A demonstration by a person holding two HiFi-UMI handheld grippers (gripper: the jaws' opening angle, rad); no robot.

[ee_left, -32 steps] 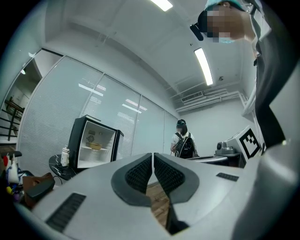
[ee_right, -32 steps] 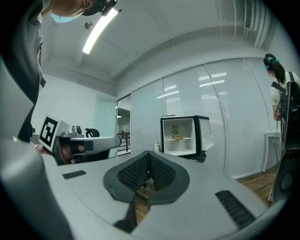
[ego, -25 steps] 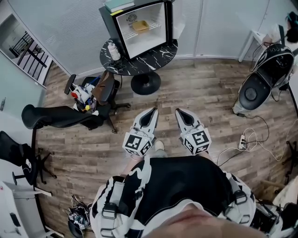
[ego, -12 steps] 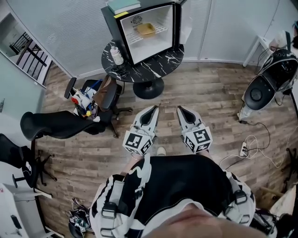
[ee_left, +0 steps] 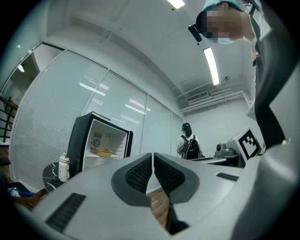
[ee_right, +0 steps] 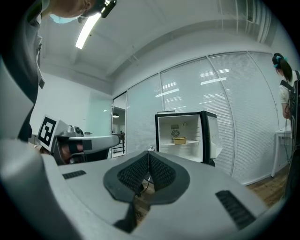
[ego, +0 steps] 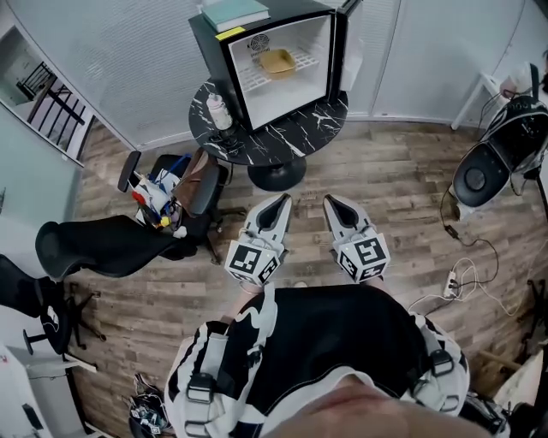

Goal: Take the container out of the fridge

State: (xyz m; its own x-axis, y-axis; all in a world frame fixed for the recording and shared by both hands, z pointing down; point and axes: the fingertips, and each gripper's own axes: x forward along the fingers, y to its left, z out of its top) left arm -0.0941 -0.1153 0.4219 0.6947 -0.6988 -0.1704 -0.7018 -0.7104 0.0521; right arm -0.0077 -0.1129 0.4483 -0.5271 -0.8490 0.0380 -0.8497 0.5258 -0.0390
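The left gripper's jaws are pressed together with nothing between them, and the right gripper's jaws likewise meet tip to tip, empty. Both are held side by side just in front of the person's chest, pointing toward the far side of the room over the wooden floor. Well apart from them, at the far end, a small black fridge stands on a round black marbled counter, with its door swung open to the right. The container, a shallow tan tub, sits on the upper wire shelf inside, toward the back, and appears to be the only thing in there. A white bottle stands on the counter just left of the fridge, and a teal book lies on the fridge's top. An office chair heaped with things stands near the counter's left. The task looks barely begun: the door is already open, but closing the distance, parting a pair of jaws, gripping the container and drawing it out all remain.
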